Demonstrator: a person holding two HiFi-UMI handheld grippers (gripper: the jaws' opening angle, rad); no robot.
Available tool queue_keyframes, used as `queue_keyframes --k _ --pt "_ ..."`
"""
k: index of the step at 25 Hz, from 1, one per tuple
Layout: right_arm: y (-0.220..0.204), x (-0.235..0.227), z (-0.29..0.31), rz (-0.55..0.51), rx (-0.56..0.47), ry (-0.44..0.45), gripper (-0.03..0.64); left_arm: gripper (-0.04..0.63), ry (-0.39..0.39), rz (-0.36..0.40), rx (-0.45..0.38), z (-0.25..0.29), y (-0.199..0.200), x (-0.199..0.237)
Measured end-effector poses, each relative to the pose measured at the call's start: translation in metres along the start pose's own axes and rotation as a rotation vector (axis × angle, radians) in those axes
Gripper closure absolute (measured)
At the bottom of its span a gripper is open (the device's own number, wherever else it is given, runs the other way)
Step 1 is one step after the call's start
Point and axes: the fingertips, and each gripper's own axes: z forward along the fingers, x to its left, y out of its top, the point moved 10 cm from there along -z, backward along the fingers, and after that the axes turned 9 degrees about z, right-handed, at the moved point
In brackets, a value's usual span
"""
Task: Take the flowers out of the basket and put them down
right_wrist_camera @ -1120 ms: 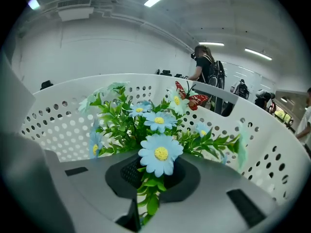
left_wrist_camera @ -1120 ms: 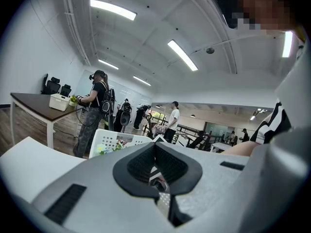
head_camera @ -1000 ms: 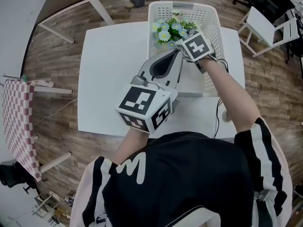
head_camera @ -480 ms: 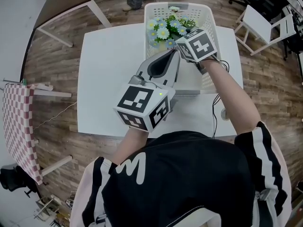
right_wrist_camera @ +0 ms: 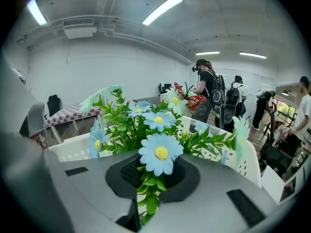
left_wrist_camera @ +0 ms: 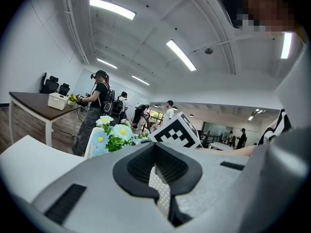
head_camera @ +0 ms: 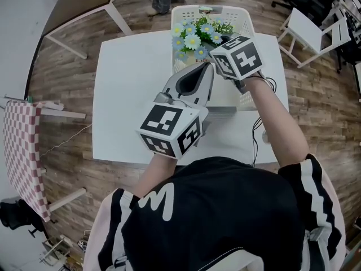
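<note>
Wood-plank floor (head_camera: 67, 78), open workroom with strip lights overhead. White table (head_camera: 130, 95) in the middle, and a white perforated plastic basket (head_camera: 240, 10) on its far side.

Nearby: a brown table (head_camera: 79, 1) at upper left, a red-checked cloth (head_camera: 20, 145) at the left edge, white furniture (head_camera: 316, 30) at right. A cable (head_camera: 262, 134) hangs off the table's near right edge. A person with a backpack (right_wrist_camera: 209, 93) stands in the background.

Flowers (head_camera: 194, 35): an artificial bunch of pale blue daisies with yellow centres and green leaves, upright over the basket's far half. The outer heads reach across the left rim. In the right gripper view the heads (right_wrist_camera: 146, 125) stand above the basket's white wall (right_wrist_camera: 73, 149). The lower stem ends are hidden, so I cannot tell whether they are clear of the basket.

Right gripper (head_camera: 223, 49): angled down over the basket, marker cube on top. Its jaws are pinched on a leafy green stem of the bunch, and one daisy sits right at the jaw mouth (right_wrist_camera: 151, 178).

Left gripper (head_camera: 204, 69): nearly level, reaching in from the near side to the basket's left part. Its jaws (left_wrist_camera: 158, 178) are drawn almost together, with a narrow strip of the basket's perforated wall pinched between the black pads. The flowers (left_wrist_camera: 109, 137) show beyond it, to the left.
</note>
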Motion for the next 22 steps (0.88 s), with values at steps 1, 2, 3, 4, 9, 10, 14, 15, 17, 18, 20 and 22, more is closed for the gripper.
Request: queue_keyframes --k 1,2,3,4,9,10,14,15,17,18,20,22 --pt "0.001 0.001 -0.003 0.0 -0.003 0.003 0.565 0.589 -0.001 0.001 0.0 0.0 0.0 -0.001" --pt "0.002 0.002 -0.005 0.0 -0.007 0.005 0.565 0.589 -0.003 0.003 -0.001 -0.001 0.0 -0.002" --pt "0.003 0.003 -0.008 0.0 -0.01 0.006 0.565 0.589 -0.005 0.005 -0.001 -0.001 0.0 -0.002" --pt "0.004 0.004 -0.01 -0.002 -0.014 0.006 0.565 0.589 -0.007 0.006 -0.002 -0.001 0.0 -0.003" --pt "0.007 0.007 -0.018 -0.004 -0.029 0.005 0.565 0.589 -0.009 0.006 -0.003 -0.003 0.001 -0.002" --pt "0.007 0.008 -0.021 -0.001 -0.034 0.005 0.565 0.589 -0.011 0.006 -0.003 -0.004 0.001 -0.002" --pt "0.007 0.013 -0.03 0.001 -0.048 0.0 0.565 0.59 -0.023 0.012 0.003 -0.007 0.0 -0.002" --pt "0.007 0.014 -0.032 0.003 -0.053 -0.003 0.565 0.589 -0.027 0.013 0.004 -0.008 0.0 -0.002" --pt "0.008 0.015 -0.037 0.013 -0.064 -0.008 0.565 0.589 -0.037 0.014 0.006 -0.009 -0.001 -0.001" --pt "0.009 0.015 -0.04 0.018 -0.07 -0.011 0.565 0.589 -0.042 0.014 0.007 -0.009 -0.001 0.0" --pt "0.009 0.015 -0.045 0.027 -0.081 -0.02 0.565 0.589 -0.054 0.013 0.009 -0.009 -0.002 0.0" --pt "0.009 0.018 -0.05 0.035 -0.092 -0.03 0.565 0.589 -0.069 0.015 0.012 -0.011 -0.003 0.0"
